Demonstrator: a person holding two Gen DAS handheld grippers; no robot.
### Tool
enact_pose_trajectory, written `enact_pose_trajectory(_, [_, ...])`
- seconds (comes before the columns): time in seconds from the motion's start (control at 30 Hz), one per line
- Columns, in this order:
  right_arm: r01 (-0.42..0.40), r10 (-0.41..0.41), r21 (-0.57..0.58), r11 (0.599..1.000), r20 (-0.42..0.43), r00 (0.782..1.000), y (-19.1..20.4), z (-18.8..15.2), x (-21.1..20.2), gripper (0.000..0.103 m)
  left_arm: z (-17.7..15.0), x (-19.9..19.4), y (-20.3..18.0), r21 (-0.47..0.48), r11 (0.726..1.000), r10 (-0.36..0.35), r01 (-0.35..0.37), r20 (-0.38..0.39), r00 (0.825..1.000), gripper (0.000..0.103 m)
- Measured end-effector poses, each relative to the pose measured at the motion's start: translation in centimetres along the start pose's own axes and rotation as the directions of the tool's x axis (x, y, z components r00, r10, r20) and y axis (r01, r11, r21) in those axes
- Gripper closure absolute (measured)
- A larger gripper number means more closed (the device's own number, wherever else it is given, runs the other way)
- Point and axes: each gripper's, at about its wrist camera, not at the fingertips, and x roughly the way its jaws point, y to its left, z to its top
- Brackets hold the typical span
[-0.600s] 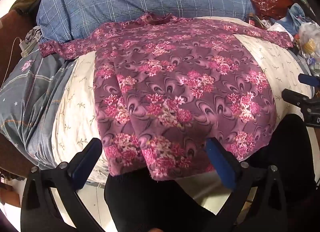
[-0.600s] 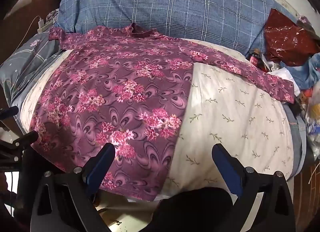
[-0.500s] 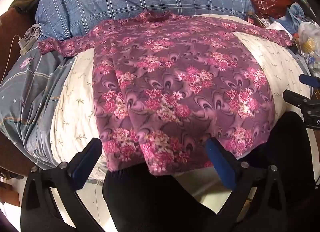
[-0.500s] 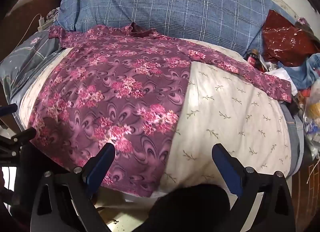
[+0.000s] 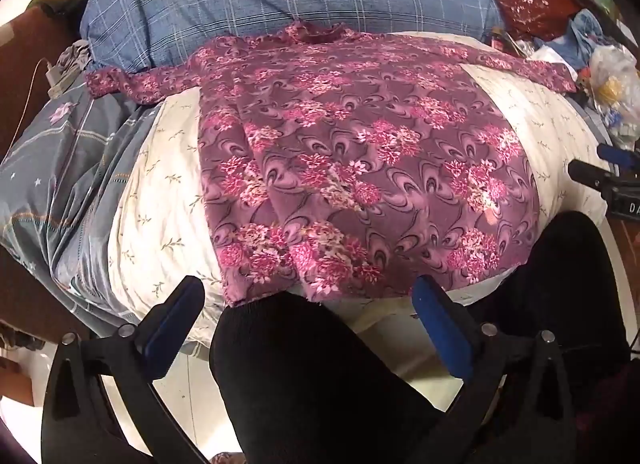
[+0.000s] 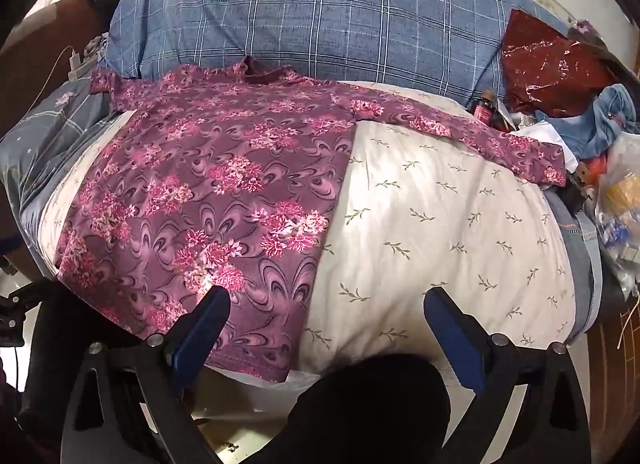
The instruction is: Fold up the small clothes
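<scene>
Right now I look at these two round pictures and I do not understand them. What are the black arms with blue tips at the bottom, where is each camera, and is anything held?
No robot is here. A person holds one hand tool in each hand, and each tool is a two-finger gripper with a wide-angle camera that looks forward along its fingers. That lens makes the pictures round and bent.

One picture comes from the left gripper, the other from the right gripper. The black arms with blue pads are the fingers of the tool itself.

In front lies a purple flowered shirt, spread flat with its sleeves out on a cream quilt with a small leaf print. Behind it is a blue checked pillow. Clutter, with a dark red bag, sits at the right.

Both grippers are open and hold nothing. The dark shapes below are the person's legs.
</scene>
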Motion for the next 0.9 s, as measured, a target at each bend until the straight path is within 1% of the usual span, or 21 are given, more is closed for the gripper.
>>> enact_pose_trajectory(0.23, [-0.003, 0.004, -0.021, 1.0, 0.019, 1.0, 0.6, 0.3, -0.7, 0.005, 0.0, -0.5, 0.1, -0.011, 1.0, -0.004, 0.004, 0.012, 1.0, 0.0])
enact_pose_trajectory(0.33, [0.003, -0.002, -0.027, 1.0, 0.032, 0.999, 0.8, 0.4, -1.0, 0.005, 0.2, -0.6, -0.1, -0.015, 1.0, -0.015, 0.015, 0.011, 1.0, 0.0])
enact_pose_trajectory(0.53, [-0.006, 0.007, -0.025, 1.0, 0.04, 0.999, 0.9, 0.7, -0.9, 0.005, 0.7, -1.2, -0.7, -0.016, 0.999, -0.036, 0.037, 0.034, 0.999, 0.0])
enact_pose_trajectory(0.9, [-0.009, 0.012, -0.04, 0.999, 0.062, 0.998, 1.4, 0.5, -1.3, 0.005, 0.9, -1.5, -1.3, 0.011, 0.999, -0.053, 0.053, 0.048, 0.997, 0.0])
